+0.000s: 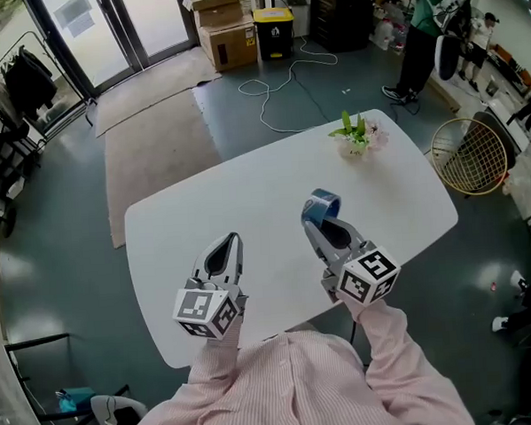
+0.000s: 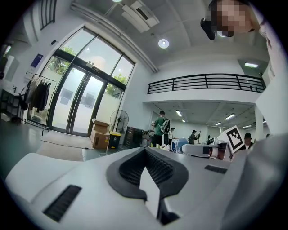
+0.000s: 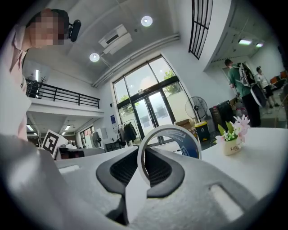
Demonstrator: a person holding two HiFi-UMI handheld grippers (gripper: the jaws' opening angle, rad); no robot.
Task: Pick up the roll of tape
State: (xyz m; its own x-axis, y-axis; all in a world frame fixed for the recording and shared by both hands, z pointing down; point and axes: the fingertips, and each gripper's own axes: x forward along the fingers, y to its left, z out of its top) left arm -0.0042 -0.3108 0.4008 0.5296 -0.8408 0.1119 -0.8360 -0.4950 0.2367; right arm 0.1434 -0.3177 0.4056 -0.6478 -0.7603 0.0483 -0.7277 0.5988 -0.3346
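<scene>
— So, where's the roll of tape (image 1: 324,203)?
— Standing on edge in the right gripper (image 1: 316,220), whose jaws are clamped on its rim, over the middle of the white table (image 1: 247,190).
— And the left gripper (image 1: 231,241)?
— Jaws together with nothing between them, over the table toward its near edge.
— Anything else on the table?
— A small flower pot (image 1: 355,137) by the far right corner.

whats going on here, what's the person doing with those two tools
A person in a pink striped shirt holds a tool in each hand over a white table. The right tool grips a blue roll of tape, upright and apparently clear of the tabletop. The left tool is shut and empty. A small pot of flowers stands near the far edge.
</scene>
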